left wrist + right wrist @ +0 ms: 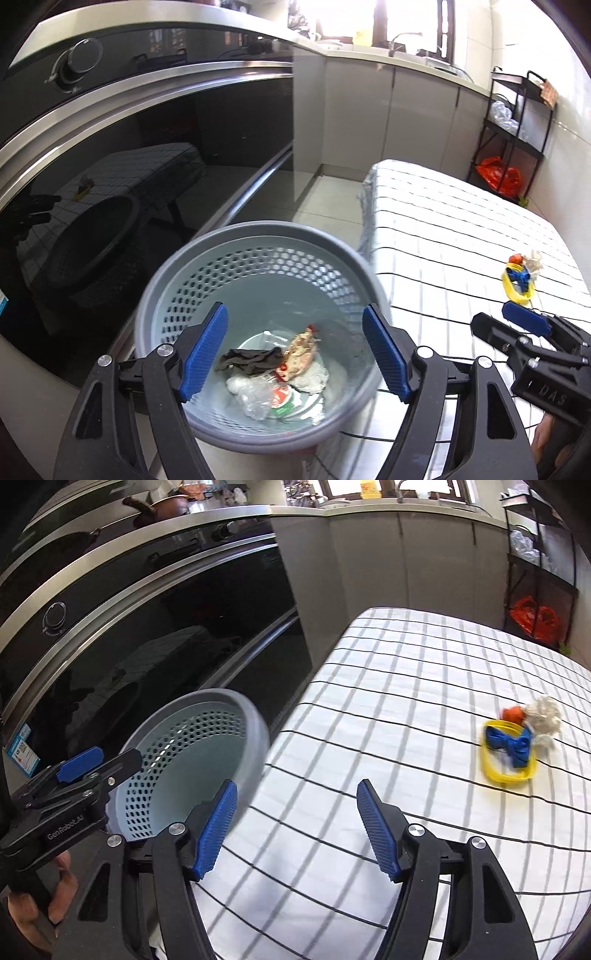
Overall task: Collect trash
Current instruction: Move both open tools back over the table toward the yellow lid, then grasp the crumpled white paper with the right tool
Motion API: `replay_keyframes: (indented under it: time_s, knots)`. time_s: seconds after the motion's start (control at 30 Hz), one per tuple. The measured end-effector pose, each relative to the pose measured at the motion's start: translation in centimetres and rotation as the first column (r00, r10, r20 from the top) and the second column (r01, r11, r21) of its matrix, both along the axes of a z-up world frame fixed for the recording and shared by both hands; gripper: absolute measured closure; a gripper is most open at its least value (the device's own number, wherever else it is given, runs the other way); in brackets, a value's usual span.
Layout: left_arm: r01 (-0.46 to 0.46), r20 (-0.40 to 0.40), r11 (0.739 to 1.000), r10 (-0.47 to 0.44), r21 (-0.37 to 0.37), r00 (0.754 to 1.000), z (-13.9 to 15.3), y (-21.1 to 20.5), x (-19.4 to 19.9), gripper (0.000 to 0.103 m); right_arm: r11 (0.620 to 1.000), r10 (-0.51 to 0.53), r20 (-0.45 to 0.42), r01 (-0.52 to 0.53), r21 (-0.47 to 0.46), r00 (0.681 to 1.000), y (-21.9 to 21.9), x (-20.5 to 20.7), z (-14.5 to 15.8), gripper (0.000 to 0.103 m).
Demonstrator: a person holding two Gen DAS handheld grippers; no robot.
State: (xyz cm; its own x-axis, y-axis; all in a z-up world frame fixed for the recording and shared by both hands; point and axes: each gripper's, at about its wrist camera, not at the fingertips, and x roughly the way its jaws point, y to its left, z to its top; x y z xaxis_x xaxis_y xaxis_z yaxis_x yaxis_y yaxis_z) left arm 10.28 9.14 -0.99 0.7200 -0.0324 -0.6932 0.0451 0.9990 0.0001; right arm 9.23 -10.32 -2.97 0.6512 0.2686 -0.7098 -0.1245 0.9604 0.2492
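I have the bin (258,332) standing on the floor tight against the table (406,709) edge, between it and the oven (147,147), which I take to be deliberate: anything lifted off the cloth needs only a short carry to drop in. It already holds a heap of wrappers (280,373) at the bottom. My left gripper (295,354) hangs over the bin's mouth, tilted steeply down into it, its jaws apart with nothing between them. My right gripper (297,827) is angled down too, over the checked cloth just beside the bin, jaws likewise spread and empty. What is left to collect sits well apart from both, toward the table's far right: a small pile (517,742) of a yellow ring, something blue, an orange bit and a white wad, too blurred to name closer. I judge the right one better placed to go for it.
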Motion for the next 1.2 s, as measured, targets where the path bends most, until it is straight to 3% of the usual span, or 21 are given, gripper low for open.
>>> replay_keyframes:
  time_s: [0.4, 0.7, 0.9, 1.1, 1.2]
  knots:
    - [0.119, -0.005, 0.993, -0.119, -0.026, 0.993, -0.2, -6.9, -0.5, 0.029, 0.980, -0.193, 0.021, 0.193, -0.037, 0.981, -11.5, -3.5, 0.3, 0.034]
    - [0.254, 0.005, 0.967, -0.254, -0.013, 0.967, 0.0, -14.1, -1.1, 0.027, 0.944, -0.322, -0.003, 0.321, -0.081, 0.947, -19.9, -4.4, -1.7, 0.034]
    - [0.287, 0.008, 0.957, -0.287, -0.033, 0.958, 0.2, -18.4, 0.7, 0.025, 0.925, -0.374, -0.012, 0.372, -0.074, 0.927, -23.2, -2.8, -2.4, 0.034]
    - [0.284, 0.001, 0.956, -0.285, -0.071, 0.959, -0.6, -21.4, 3.2, 0.025, 0.927, -0.373, -0.021, 0.372, -0.045, 0.928, -24.3, 0.5, -2.9, 0.030]
    - [0.287, -0.006, 0.956, -0.288, -0.054, 0.958, -1.4, -21.9, 3.8, 0.025, 0.929, -0.368, -0.023, 0.366, -0.045, 0.930, -24.4, 2.3, -3.2, 0.029]
